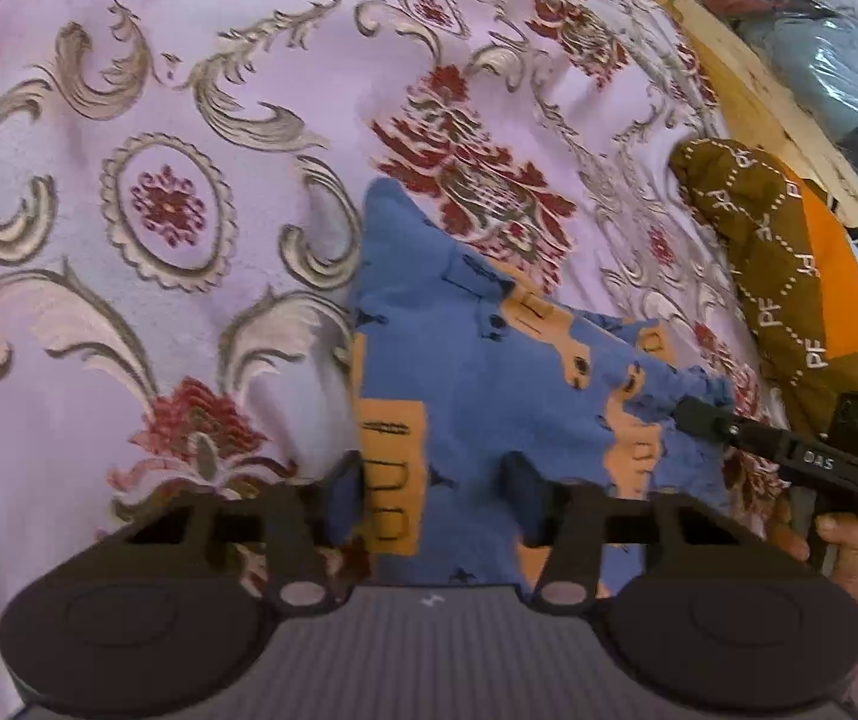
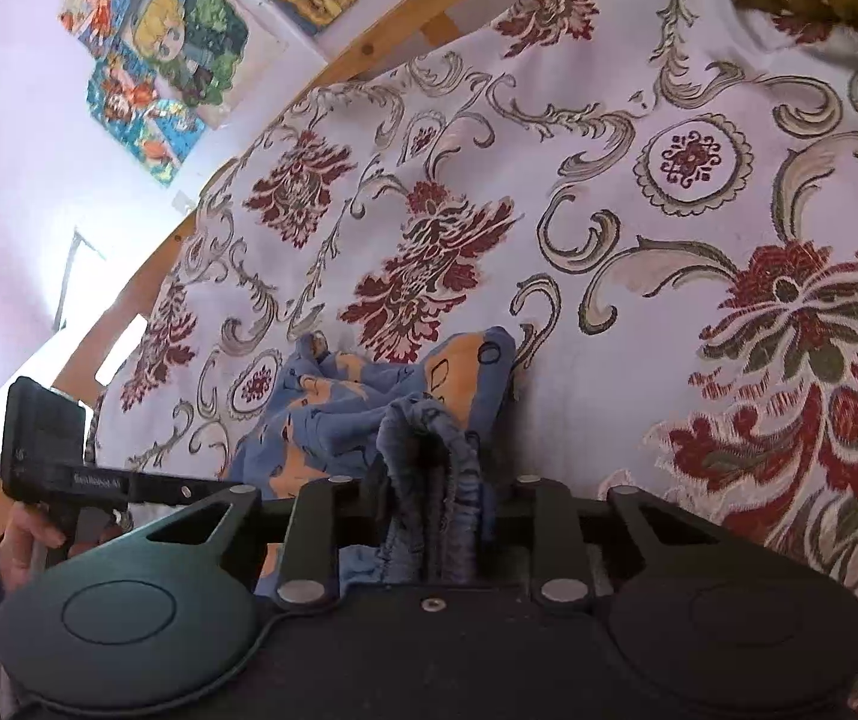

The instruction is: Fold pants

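Blue-and-orange pants lie crumpled on the floral bedspread. The right hand-held gripper has its jaws pinched tight on the bunched waistband. The left hand-held gripper straddles the near cloth, half open; whether it grips, I can't tell.

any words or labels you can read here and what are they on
"PF", repeated in white, on the brown cloth by the bed's edge.
"DAS", on the right hand-held gripper in the left wrist view.
White lettering on the left hand-held gripper in the right wrist view: too blurred to read.
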